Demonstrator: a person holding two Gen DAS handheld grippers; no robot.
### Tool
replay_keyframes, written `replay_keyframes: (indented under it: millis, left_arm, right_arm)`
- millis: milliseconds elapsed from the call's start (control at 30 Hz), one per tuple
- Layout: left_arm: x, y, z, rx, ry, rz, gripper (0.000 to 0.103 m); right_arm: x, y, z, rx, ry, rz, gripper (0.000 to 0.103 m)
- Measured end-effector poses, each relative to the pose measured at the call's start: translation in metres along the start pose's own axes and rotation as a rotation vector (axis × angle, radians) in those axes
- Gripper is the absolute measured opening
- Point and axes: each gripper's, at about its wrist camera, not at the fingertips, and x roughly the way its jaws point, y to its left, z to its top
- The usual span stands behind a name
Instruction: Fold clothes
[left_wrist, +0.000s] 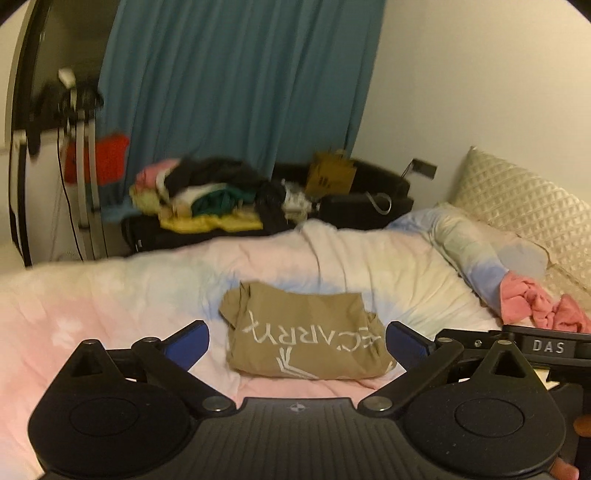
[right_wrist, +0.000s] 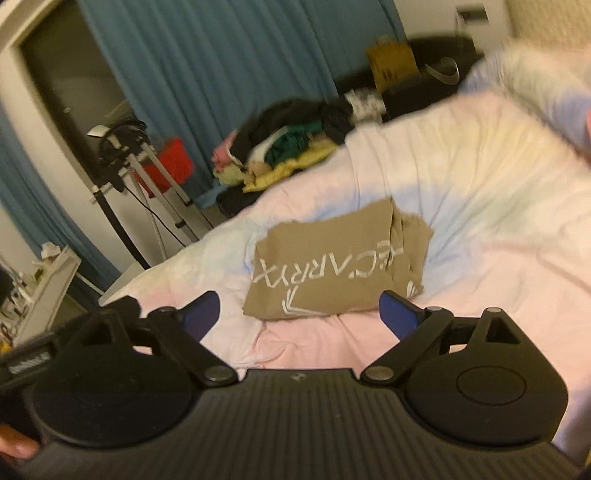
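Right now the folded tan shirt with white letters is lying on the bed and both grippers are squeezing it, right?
Not quite. The tan shirt does lie folded on the bed, but the left gripper and right gripper are both open and holding nothing, as both wrist views show.

The left gripper (left_wrist: 297, 341) is held low, with its jaws spread wide and nothing between the blue fingertips (left_wrist: 188, 341). Both black linkage arms angle outward from the body. At the lower right edge of the left wrist view, the person's hand (left_wrist: 576, 450) shows only as fingertips curled around the housing. The right gripper (right_wrist: 299, 314) sits just beside it, tilted, and is likewise spread wide and holds nothing, with its blue pads (right_wrist: 399, 314) well apart. A fingertip (right_wrist: 16, 448) of the right hand grips its lower left corner.
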Motion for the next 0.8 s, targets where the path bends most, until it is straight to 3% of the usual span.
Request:
replay_keyframes:
  millis: [233, 367, 800]
  left_arm:
    - [-0.052, -0.012, -0.03, 0.032, -0.121, 0.033, 0.103]
    - [-0.065, -0.015, -0.046, 0.056, -0.147, 0.051, 0.103]
    - [-0.054, 0.017, -0.088, 0.0, -0.116, 0.114, 0.103]
  right_arm:
    - [-0.037, 0.016, -0.041, -0.098, -0.143, -0.008, 0.095]
    - [-0.044, 0.022, -0.064, -0.148, -0.191, -0.012, 0.095]
    - [-0.012, 0.038, -0.096, -0.213, -0.234, 0.0, 0.095]
